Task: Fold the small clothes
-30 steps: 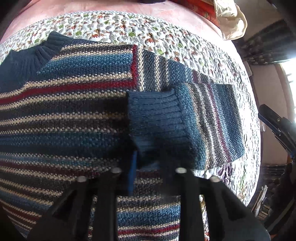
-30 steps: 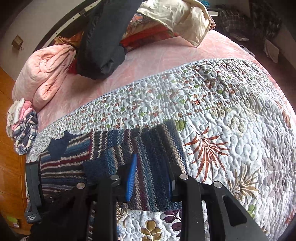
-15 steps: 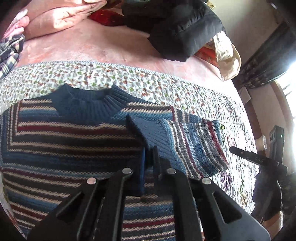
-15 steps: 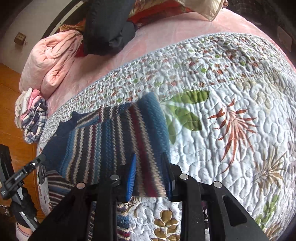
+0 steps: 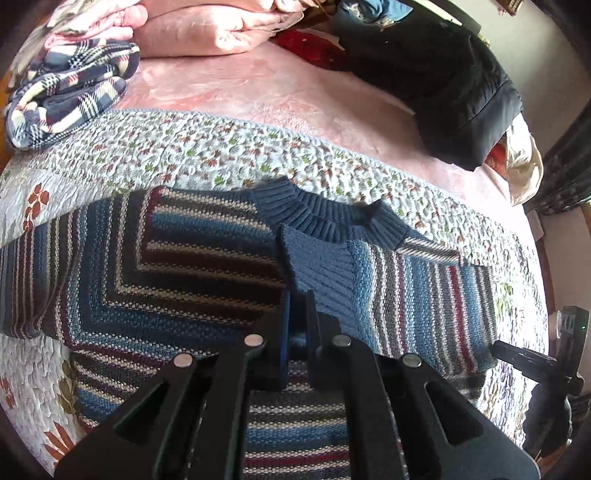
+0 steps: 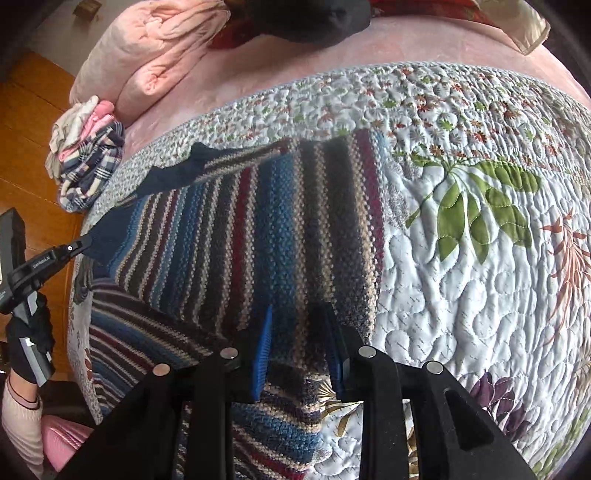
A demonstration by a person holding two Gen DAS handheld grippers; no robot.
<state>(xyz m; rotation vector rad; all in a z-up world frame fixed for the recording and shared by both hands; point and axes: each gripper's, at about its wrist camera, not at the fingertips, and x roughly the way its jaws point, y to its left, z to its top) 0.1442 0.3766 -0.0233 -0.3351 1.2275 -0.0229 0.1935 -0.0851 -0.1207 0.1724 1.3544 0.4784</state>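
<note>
A blue, red and cream striped sweater (image 5: 177, 280) lies face up on the quilted bedspread (image 5: 184, 147). One sleeve is folded across the chest, and its ribbed blue cuff (image 5: 317, 269) touches the collar (image 5: 317, 210). My left gripper (image 5: 297, 314) is shut on the cuff's lower corner. In the right wrist view the folded sleeve (image 6: 295, 229) runs away from my right gripper (image 6: 297, 325), which is shut on the thick fold at the sweater's side edge. The left gripper (image 6: 86, 242) shows there at the cuff (image 6: 110, 240).
Folded plaid clothes (image 5: 66, 92), a pink blanket (image 5: 207, 29) and a black jacket (image 5: 443, 92) lie on the pink sheet beyond the quilt. Wooden floor (image 6: 33, 129) runs past the bed's left edge. A gloved hand (image 6: 26, 332) holds the left gripper. Bare quilt (image 6: 461, 295) lies right of the sweater.
My left gripper went from open around the cuff to shut on it and drew it up to the collar. The right gripper kept its hold and carried the fold inward.
</note>
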